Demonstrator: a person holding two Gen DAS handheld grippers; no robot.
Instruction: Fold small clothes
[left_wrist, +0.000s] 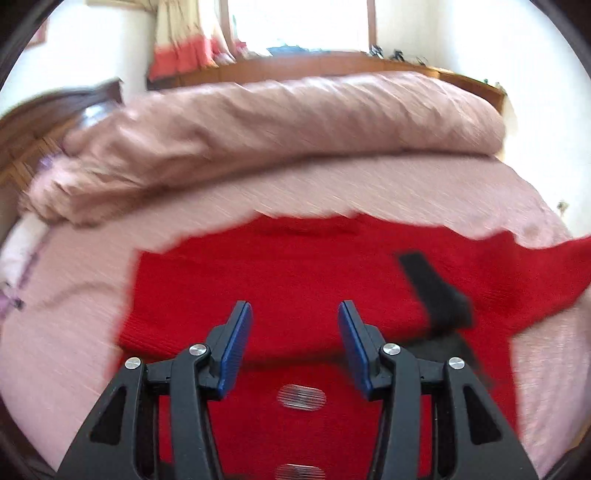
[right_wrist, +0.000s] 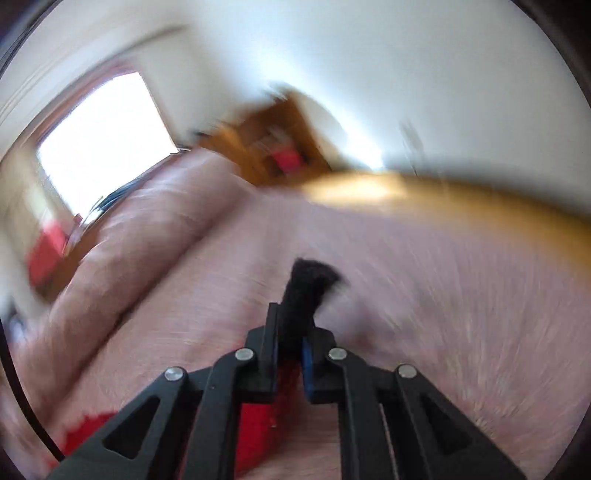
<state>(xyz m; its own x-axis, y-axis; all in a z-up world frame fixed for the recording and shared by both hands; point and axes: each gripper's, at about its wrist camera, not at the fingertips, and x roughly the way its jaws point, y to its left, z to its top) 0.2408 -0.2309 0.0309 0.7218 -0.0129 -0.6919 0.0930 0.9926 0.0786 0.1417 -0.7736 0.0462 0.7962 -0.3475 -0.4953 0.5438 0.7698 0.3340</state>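
Each tool, left (left_wrist: 295, 325) and right (right_wrist: 291, 336), is a black plastic frame with triangular cut-outs, round silver screws (left_wrist: 198, 349) at the joints, and two fingers faced with blue pads (left_wrist: 236, 347).

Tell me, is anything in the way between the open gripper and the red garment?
Nothing visible. The left gripper hangs open just above the red garment on the bed, with only air between. A black piece lies off to its right.

Red garment (left_wrist: 280, 280) w/ blk trim (left_wrist: 432, 291)
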